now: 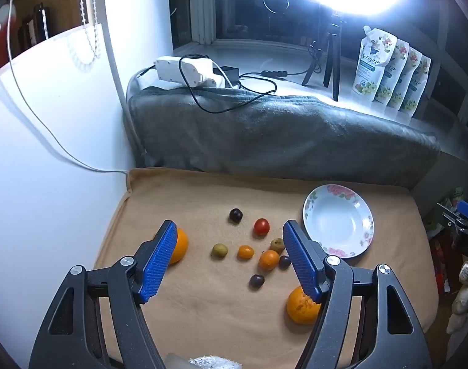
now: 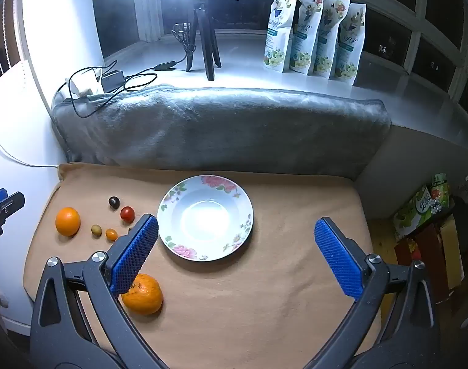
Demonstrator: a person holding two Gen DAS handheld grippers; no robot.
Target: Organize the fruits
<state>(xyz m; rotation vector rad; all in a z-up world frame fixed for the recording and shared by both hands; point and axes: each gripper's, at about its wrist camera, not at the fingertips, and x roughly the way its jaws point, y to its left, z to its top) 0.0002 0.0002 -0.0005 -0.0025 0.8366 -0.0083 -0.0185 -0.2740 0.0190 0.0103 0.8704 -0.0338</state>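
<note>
Nothing is sorted yet, by the look of it: the flowered plate [image 2: 245,203] sits empty on the tan cloth [image 2: 264,307] covering the table, and every fruit lies loose on the cloth to its left. The left claw [image 1: 230,261] hangs above the scatter, released, jaws wide with nothing between the pads; the right claw [image 2: 237,255] hovers over the near rim of the plate, likewise spread and empty. Between the left claw's pads, in its own view, lie a dark plum [image 1: 235,215] farthest back, a red tomato [image 1: 261,226], a green fruit [image 1: 219,250], a small orange one [image 1: 245,251], a mandarin [image 1: 268,259] and another dark fruit [image 1: 257,281] nearer the camera. One more greenish fruit [image 1: 277,245] and a dark one [image 1: 284,261] sit partly behind the right-hand pad. A big orange [image 1: 180,246] peeks out behind the left-hand pad, well apart from the plate, and a second big orange [image 2: 143,295] lies at the near edge, just beside the right claw's left pad. The whole job remains: each fruit, likely, has to be lifted and set in the plate, so progress stands at the very start.
</note>
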